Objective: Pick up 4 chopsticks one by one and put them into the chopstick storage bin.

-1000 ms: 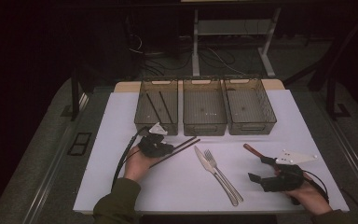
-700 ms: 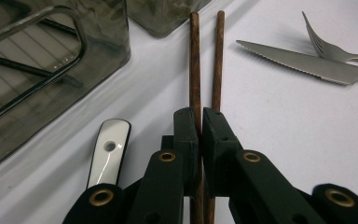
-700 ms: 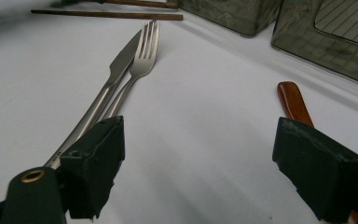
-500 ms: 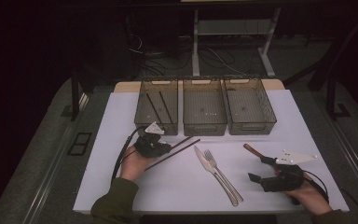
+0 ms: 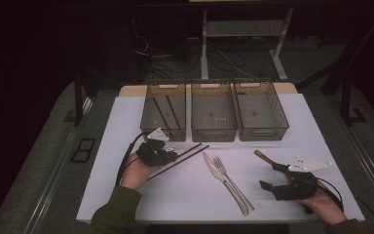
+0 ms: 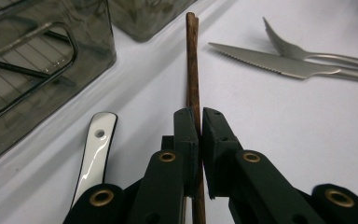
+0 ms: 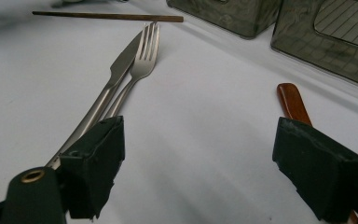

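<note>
The left tool [image 5: 168,155], its jaws clamped on the brown chopsticks [image 5: 182,157], has lifted a little off the tabletop [image 5: 185,195] and shifted slightly since 1 second ago. The chopsticks have come with it, their far ends now pointing toward the middle bin [image 5: 213,117]. In the dim high view it looks like 2 sticks; the left gripper view shows 1 stick [image 6: 193,65] clearly.
</note>
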